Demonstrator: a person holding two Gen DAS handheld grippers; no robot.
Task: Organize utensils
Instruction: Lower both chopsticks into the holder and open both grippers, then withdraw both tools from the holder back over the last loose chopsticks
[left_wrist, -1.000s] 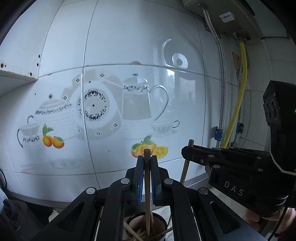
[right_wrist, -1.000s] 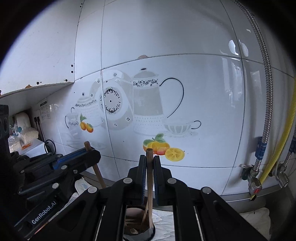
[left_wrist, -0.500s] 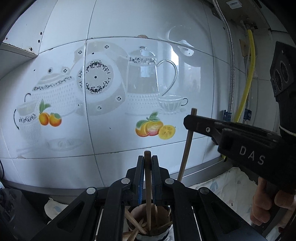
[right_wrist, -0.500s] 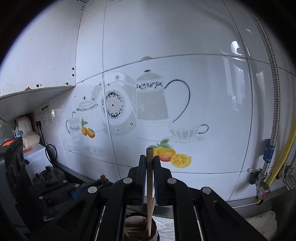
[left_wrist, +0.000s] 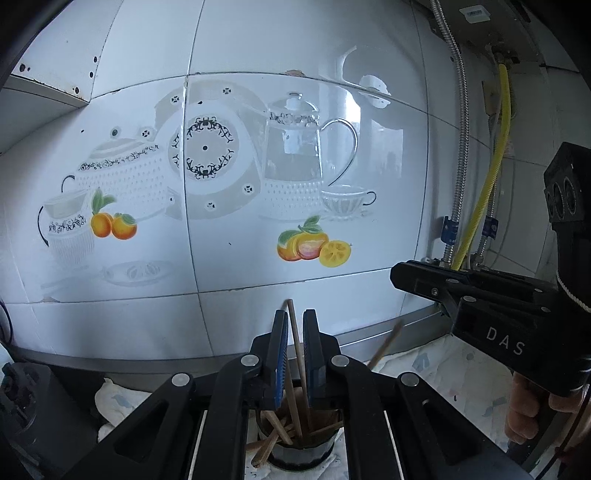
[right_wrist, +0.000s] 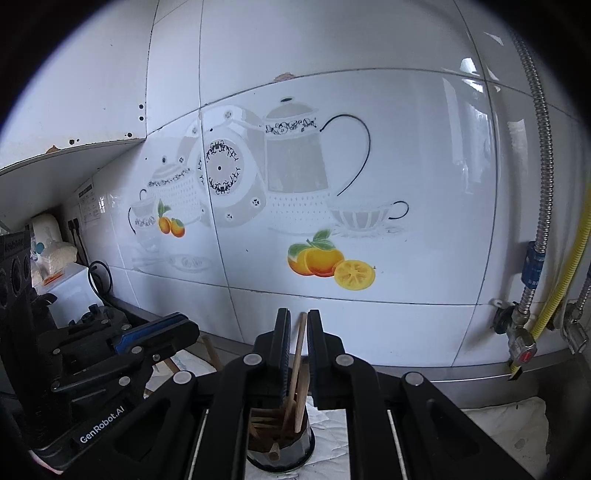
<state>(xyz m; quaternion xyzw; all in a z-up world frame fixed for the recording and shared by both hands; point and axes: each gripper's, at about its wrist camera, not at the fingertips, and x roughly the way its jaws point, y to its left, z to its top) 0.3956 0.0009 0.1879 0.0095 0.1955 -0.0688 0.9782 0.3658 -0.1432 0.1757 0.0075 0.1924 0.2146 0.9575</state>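
Chopstick (left_wrist: 295, 343) tilted | cup (left_wrist: 301, 448) base hidden by left gripper (left_wrist: 294, 354)

"DAS" on right tongs (left_wrist: 413, 280); seemingly "GenRobot.AI" on left tongs (right_wrist: 173, 328).

Both wrist views look slightly downward along their own tool at the tiled wall (left_wrist: 258, 166), close up. Each shows the cup (left_wrist: 301, 443) at bottom center. The left view catches the other tool (left_wrist: 402, 275) at right; the right view sees its counterpart (right_wrist: 184, 328) at lower left.

My left gripper (left_wrist: 294, 354): black linkage arms, silver screws, blue-edged pads, "GenRobot.AI" lettering. My right gripper (right_wrist: 295, 350): matching black frame, white "DAS" marking, white cord.
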